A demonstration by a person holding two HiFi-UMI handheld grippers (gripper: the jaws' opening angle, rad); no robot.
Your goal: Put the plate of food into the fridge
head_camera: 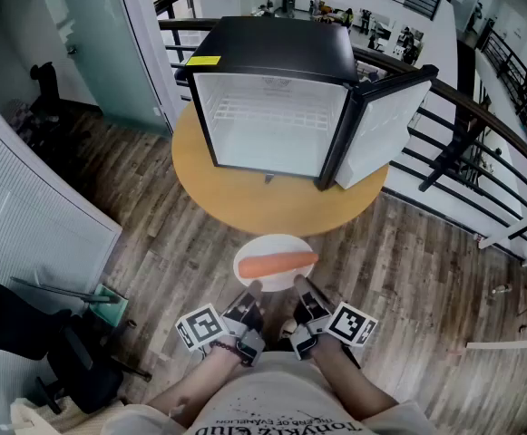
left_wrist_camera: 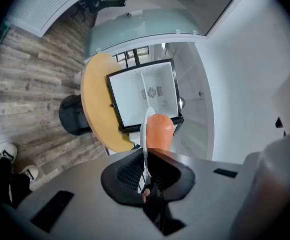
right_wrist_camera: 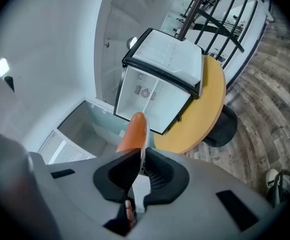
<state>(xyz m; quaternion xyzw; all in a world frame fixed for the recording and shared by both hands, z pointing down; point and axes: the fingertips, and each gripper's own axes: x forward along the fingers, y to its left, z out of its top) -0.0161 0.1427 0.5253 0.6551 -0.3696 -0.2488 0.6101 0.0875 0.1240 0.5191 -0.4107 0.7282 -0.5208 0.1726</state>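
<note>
A white plate (head_camera: 265,248) with an orange carrot (head_camera: 278,263) on it hangs in the air in front of the round table. My left gripper (head_camera: 253,286) is shut on the plate's near left rim. My right gripper (head_camera: 300,284) is shut on the near right rim. In the left gripper view the plate (left_wrist_camera: 145,134) shows edge-on between the jaws with the carrot (left_wrist_camera: 159,132) beyond. The right gripper view shows the carrot (right_wrist_camera: 133,132) over the plate's rim (right_wrist_camera: 143,151). The black mini fridge (head_camera: 277,93) stands on the table, its door (head_camera: 382,126) swung open to the right, its white inside empty.
The round wooden table (head_camera: 272,195) stands on a plank floor. A black railing (head_camera: 481,166) runs behind and to the right. A slatted white wall (head_camera: 23,211) and dark chair (head_camera: 45,343) are at the left. A person's shirt (head_camera: 281,410) fills the bottom edge.
</note>
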